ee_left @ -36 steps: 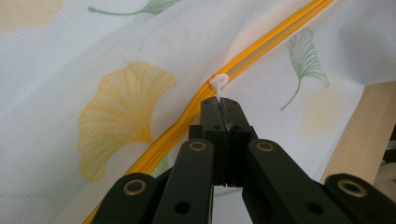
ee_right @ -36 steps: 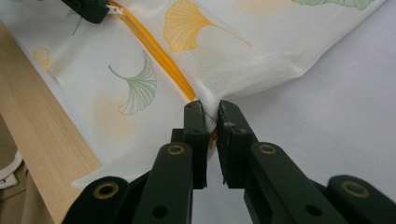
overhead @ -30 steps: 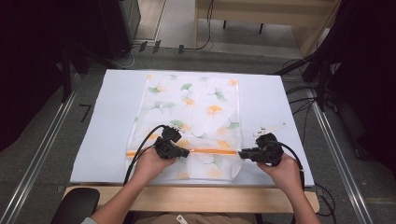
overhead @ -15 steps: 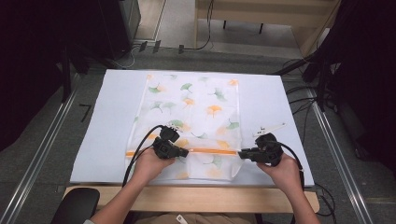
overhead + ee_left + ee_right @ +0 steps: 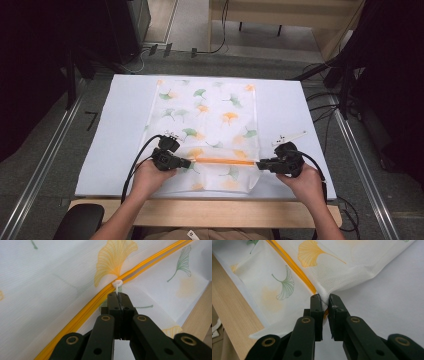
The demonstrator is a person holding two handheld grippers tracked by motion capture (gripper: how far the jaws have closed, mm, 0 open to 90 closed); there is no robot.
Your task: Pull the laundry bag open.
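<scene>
We pinched the white zipper pull (image 5: 117, 284) in our left gripper (image 5: 119, 297) while our right gripper (image 5: 325, 300) clamped the pouch (image 5: 342, 267) edge

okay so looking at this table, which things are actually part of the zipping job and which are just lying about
In use:
cloth bag with leaf print
orange zipper
white zipper pull, pinched by the left gripper
bag's edge, clamped by the right gripper

Lying about:
white table cover
cables on the floor
chair
</scene>
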